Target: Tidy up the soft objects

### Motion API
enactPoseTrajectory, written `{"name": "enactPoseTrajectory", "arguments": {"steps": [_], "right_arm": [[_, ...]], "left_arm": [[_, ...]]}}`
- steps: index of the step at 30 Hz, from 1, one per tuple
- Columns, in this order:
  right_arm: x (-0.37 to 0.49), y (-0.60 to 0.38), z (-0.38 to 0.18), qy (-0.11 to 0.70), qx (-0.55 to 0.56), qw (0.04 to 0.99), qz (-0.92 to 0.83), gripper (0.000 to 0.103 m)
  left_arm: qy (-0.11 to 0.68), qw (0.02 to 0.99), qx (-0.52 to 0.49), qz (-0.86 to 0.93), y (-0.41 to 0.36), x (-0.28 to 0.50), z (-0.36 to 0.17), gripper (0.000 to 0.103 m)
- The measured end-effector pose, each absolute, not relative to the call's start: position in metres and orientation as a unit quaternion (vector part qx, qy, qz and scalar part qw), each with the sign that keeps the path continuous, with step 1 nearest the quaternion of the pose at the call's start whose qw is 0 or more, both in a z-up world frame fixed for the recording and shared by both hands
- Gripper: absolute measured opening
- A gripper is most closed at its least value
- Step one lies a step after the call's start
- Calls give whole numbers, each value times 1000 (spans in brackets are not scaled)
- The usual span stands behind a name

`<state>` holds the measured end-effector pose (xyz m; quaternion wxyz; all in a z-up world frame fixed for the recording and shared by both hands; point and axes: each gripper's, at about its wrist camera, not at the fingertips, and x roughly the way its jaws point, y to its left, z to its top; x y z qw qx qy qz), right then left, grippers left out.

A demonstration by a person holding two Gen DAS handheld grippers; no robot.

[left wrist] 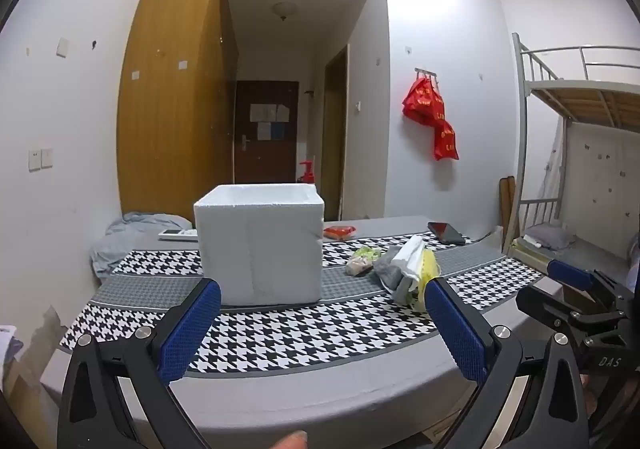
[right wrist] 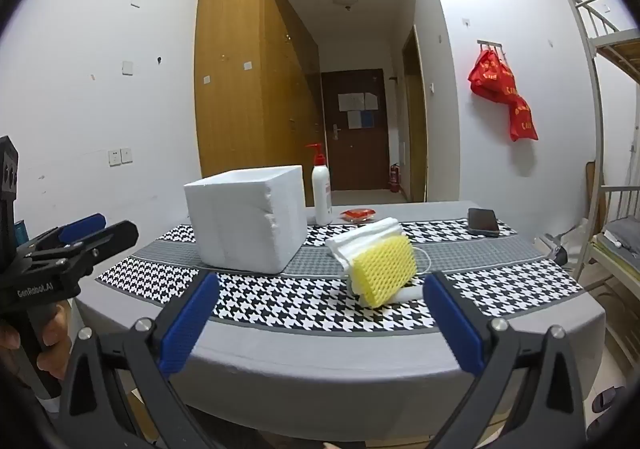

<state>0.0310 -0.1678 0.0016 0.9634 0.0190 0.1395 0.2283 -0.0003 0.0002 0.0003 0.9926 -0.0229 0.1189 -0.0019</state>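
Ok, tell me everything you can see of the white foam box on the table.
The foam box is a plain white cube-like container that looks like polystyrene, with thick walls and no lid, so its top is open. Its near right edge is chipped in the right wrist view. It stands upright on the checked cloth, towards the left side. What lies inside is hidden. A pump bottle stands just behind it; whether they touch cannot be told. The yellow sponge lies apart to its right. Neither gripper touches it.
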Motion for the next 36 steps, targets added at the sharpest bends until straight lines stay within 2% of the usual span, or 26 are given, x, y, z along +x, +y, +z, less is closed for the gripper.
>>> {"name": "enactPoseTrajectory", "arguments": {"steps": [36], "right_arm": [[33, -171, 2, 135, 22, 964, 229, 103]], "left_arm": [[138, 990, -28, -6, 1, 8, -2, 102]]}}
